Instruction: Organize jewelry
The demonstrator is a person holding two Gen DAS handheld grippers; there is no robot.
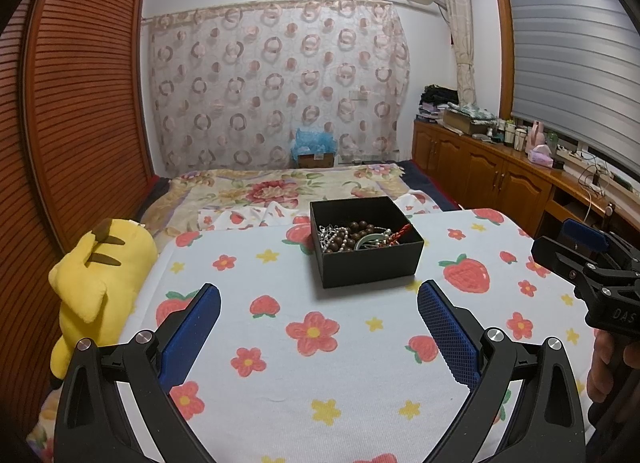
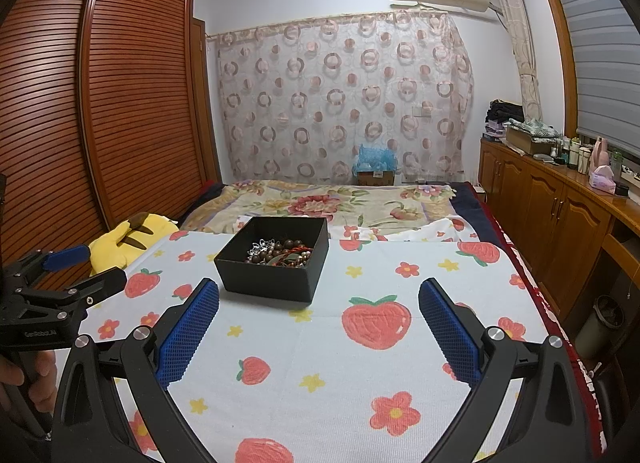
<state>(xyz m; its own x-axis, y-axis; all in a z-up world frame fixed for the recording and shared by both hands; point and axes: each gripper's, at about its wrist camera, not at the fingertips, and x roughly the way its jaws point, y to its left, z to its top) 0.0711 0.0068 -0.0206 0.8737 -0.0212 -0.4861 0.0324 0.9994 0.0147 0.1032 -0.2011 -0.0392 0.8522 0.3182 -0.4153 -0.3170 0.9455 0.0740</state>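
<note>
left hand-held gripper (image 1: 319, 305) hovers with fingers spread wide, nothing between them. right hand-held gripper (image 2: 319, 303) likewise wide apart and empty. ahead of both, a black box (image 1: 366, 241) sits on the strawberry-print cloth (image 1: 360, 363), jewelry (image 1: 360, 237) tangled inside. yellow plush toy (image 1: 100, 275) lies off left.

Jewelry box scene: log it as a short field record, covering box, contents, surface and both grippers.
box: black box, open, no lid in view
contents: tangled jewelry, brown beads, silver chain, red cord, green bangle
surface: strawberry and flower print cloth, box sits on it
left gripper: open, empty, short of the box
right gripper: open, empty, short of the box
beside cloth: yellow plush toy
</note>
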